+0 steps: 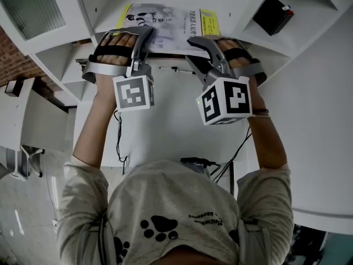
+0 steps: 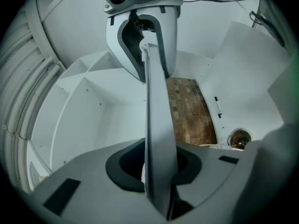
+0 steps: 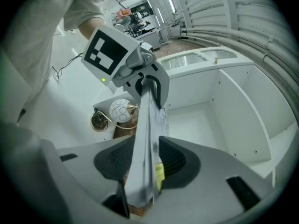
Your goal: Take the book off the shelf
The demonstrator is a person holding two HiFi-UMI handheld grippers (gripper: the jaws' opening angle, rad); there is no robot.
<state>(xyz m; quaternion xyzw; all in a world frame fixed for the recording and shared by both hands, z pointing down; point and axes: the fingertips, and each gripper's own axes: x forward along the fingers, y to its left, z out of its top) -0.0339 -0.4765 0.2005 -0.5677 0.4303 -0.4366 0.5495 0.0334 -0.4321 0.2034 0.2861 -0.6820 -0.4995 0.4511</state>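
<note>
A thin book (image 1: 165, 21), pale cover with a yellow strip, lies flat at the front of the white shelf (image 1: 99, 4). My left gripper (image 1: 144, 36) clamps its left edge and my right gripper (image 1: 199, 42) its right edge. In the left gripper view the book (image 2: 156, 120) runs edge-on between my left gripper's (image 2: 159, 171) pads, with the right gripper (image 2: 140, 36) at its far end. In the right gripper view the book (image 3: 145, 134) sits between my right gripper's (image 3: 142, 167) pads, with the left gripper (image 3: 142, 80) at the other end.
A black box (image 1: 273, 14) stands in the shelf compartment to the right. Below the book is a white table (image 1: 165, 126) with a pen (image 1: 175, 69) and cables (image 1: 223, 167). A brass fixture (image 3: 99, 120) and brick flooring (image 2: 189, 111) show beneath.
</note>
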